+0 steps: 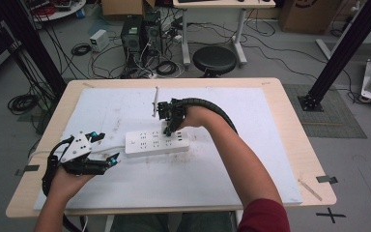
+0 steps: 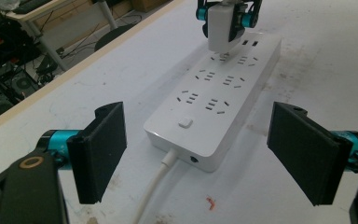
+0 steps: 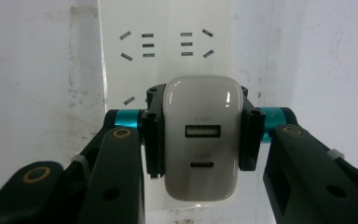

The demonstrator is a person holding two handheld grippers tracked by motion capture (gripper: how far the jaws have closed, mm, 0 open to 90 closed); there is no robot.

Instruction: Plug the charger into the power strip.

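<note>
While the charger is hovering: the right gripper (image 3: 198, 140) is clamping a white charger (image 3: 201, 140) between both jaws, right over the strip (image 1: 157, 142).
Charger: its prongs are hanging just above a socket near the strip's far end, seen from the left gripper view (image 2: 223, 25); whether they are touching yet, I cannot tell.
Strip: lying flat on the white mat (image 1: 125, 188), cable (image 2: 156, 186) trailing off its near end.
Left gripper (image 1: 108, 159): jaws are standing wide apart, holding nothing, just beside the strip's cable end.
Risk: with nothing bracing the strip, a push could be sliding or tipping it.
Risk: prongs coming down off-line could be jamming on the socket face.
</note>
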